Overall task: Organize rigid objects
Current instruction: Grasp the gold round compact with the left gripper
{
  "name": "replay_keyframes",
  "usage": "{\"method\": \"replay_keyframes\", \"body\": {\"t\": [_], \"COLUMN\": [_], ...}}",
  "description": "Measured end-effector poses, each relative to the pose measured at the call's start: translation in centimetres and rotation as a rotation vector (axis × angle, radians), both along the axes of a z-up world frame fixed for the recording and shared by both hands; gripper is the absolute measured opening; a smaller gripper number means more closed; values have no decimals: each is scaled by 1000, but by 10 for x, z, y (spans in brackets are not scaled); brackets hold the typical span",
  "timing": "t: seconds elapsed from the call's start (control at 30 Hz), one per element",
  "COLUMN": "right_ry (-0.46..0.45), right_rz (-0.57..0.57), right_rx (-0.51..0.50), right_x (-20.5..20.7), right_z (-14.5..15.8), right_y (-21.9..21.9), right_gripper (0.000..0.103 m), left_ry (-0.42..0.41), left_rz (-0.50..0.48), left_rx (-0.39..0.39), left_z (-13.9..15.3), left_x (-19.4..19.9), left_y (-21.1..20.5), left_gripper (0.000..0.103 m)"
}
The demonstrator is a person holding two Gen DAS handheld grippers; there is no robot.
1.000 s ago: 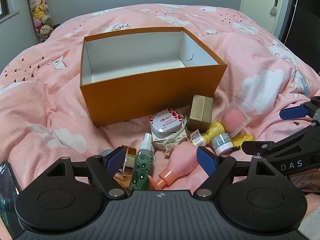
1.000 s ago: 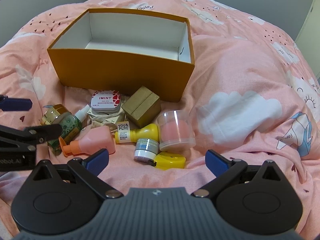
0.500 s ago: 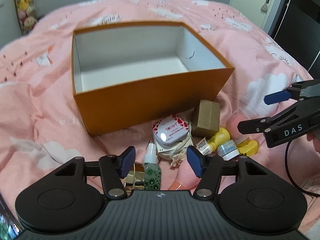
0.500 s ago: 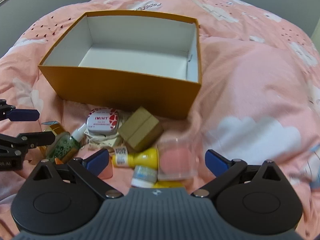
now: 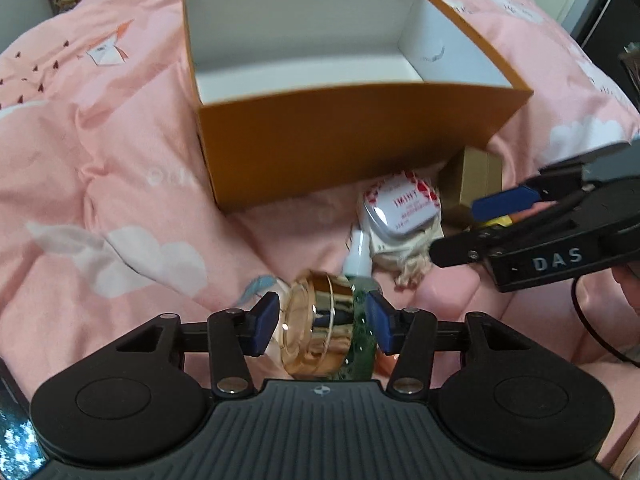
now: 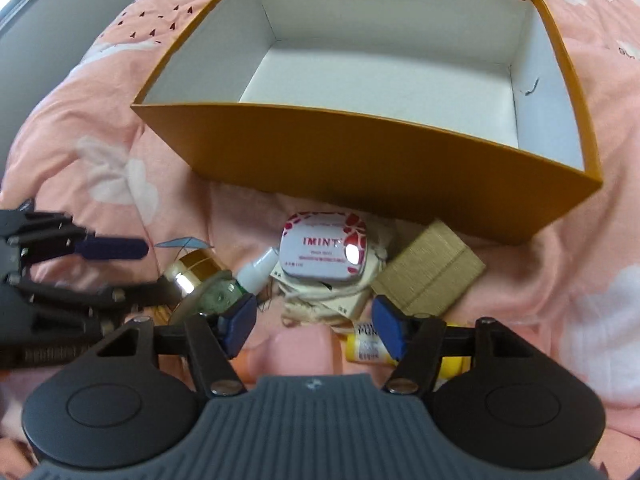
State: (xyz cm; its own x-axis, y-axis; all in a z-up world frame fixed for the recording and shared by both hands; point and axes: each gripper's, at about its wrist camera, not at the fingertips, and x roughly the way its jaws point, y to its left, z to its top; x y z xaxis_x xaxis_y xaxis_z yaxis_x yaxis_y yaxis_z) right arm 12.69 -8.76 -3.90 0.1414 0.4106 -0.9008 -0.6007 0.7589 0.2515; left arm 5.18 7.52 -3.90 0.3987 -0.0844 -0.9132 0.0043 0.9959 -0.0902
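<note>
From the left wrist, the left hand-held gripper (image 5: 322, 326) has been closing round a gold-lidded glass jar (image 5: 318, 326) lying on the bed, near the orange box (image 5: 352, 136) – pads flanking it, contact unclear. Glass is slick and breakable; hold across lid and base.

From the right wrist, the right hand-held gripper (image 6: 314, 330) has been closing, half-spread over a pink bottle (image 6: 302, 350) – not pinching.

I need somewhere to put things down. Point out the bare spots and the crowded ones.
Free: the white floor of the orange cardboard box, and the pink quilt left of it. Crowded: the strip before the box, around the white mint tin.
</note>
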Motion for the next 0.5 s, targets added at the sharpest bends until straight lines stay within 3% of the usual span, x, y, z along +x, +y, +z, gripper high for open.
{"method": "replay_keyframes", "body": {"t": [0.07, 0.23, 0.33, 0.5], "right_ry": [16, 114, 146, 94], "right_rz": [21, 28, 12, -4], "right_rx": [6, 43, 57, 20], "right_x": [-2, -5, -1, 1], "right_z": [-4, -21, -24, -15], "right_y": [7, 16, 16, 7], "right_gripper": [57, 43, 43, 43], "left_ry": [14, 30, 16, 8], "left_rz": [-5, -1, -2, -3], "left_rx": [-1, -23, -16, 13], "left_z": [-5, -14, -12, -10], "left_x": [0, 1, -1, -1], "left_y": [-1, 3, 3, 3], "left_gripper": [57, 39, 34, 33]}}
